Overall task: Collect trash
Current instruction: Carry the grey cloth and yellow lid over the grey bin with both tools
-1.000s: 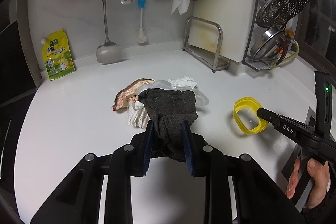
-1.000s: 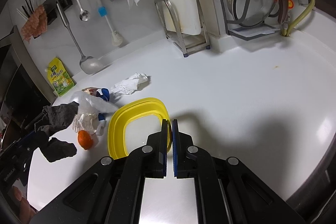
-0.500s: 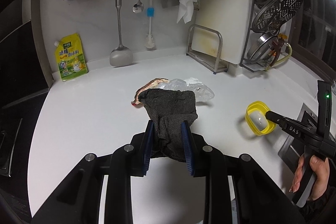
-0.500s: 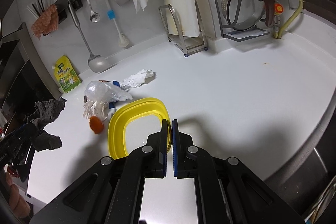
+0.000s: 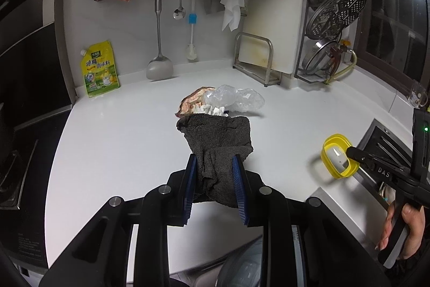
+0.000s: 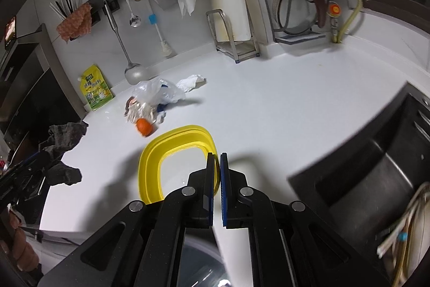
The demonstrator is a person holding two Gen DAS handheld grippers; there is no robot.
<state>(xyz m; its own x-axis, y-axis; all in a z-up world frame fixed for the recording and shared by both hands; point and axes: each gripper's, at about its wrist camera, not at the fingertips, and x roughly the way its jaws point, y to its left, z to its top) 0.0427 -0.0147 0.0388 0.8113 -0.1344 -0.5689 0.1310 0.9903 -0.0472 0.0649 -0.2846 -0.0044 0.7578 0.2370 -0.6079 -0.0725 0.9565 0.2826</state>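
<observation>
Leaning at the left of the left wrist view, a yellow seasoning pouch (image 5: pixel 100 69) stands against the wall on the white surface (image 5: pixel 121 147). Mid-frame lies the trash pile (image 5: pixel 223 101): wrapper, clear plastic, crumpled paper. Just below it, the left gripper (image 5: pixel 215 166) has its jaws clamped on a dark grey rag (image 5: pixel 217 139). At lower right, the right gripper (image 5: pixel 349 151) has its jaws together on the rim of a yellow container (image 5: pixel 329 149).

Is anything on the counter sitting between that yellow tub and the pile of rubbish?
Nothing visible. Bare white countertop separates the yellow plastic tub, pinched by the right tool, from the rubbish pile; its nearest piece is an orange lump.
</observation>
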